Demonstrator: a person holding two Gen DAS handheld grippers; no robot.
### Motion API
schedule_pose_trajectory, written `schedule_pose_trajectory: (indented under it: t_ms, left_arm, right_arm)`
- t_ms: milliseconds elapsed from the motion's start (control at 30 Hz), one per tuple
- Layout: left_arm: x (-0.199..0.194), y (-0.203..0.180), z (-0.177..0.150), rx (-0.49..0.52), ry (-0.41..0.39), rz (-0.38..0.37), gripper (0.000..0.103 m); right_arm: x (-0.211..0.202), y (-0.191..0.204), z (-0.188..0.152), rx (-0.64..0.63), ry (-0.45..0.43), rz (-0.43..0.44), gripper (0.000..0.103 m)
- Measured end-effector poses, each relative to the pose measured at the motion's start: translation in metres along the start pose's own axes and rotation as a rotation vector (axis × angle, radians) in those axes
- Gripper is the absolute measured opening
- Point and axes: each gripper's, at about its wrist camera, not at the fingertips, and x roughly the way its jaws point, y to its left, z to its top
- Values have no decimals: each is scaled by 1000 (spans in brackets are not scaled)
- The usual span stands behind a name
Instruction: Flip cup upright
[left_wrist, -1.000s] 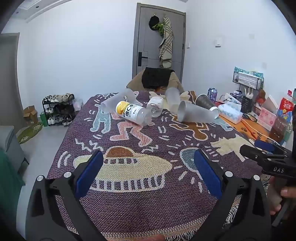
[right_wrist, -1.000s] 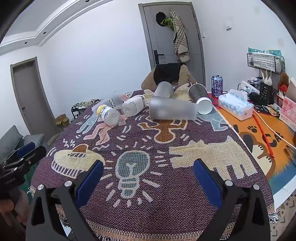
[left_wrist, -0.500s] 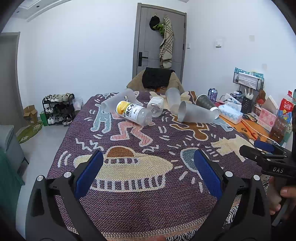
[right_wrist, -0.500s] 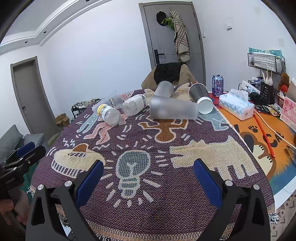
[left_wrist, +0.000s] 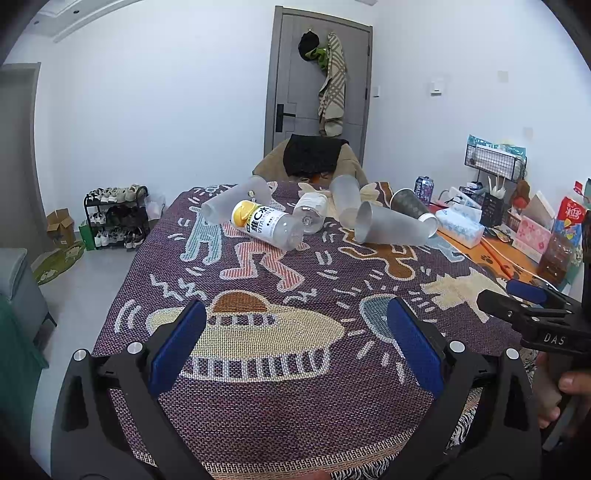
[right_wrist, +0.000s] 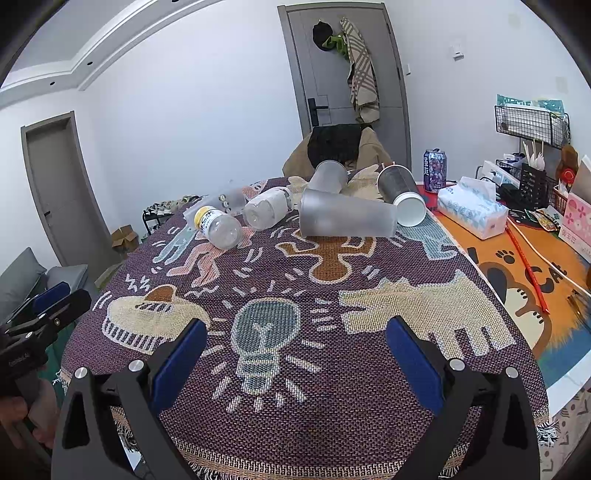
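we hold both grippers, left gripper (left_wrist: 295, 339) and right gripper (right_wrist: 295, 350), jaws wide, near the table (right_wrist: 332, 424) edge, well apart from the frosted cup (right_wrist: 347, 218) lying on its side

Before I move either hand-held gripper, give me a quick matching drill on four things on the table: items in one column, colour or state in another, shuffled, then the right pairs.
Items:
1. big frosted cup
2. dark paper cup
3. yellow-capped bottle
4. drink can

States:
A. standing upright beside the tissue pack
B. lying on its side, white-rimmed mouth toward the camera
C. lying on its side, clear, with a printed label
D. lying on its side across the cloth, translucent grey

Pairs: 1-D, 2-B, 3-C, 4-A
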Motion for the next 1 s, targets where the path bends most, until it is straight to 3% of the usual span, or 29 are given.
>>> schedule_pose_trajectory:
  t_ms: [1000]
  left_arm:
    - [-5,0,12,-5,-6,-7,97]
  right_arm:
    - [-4,0,1,-2,-5,-3,95]
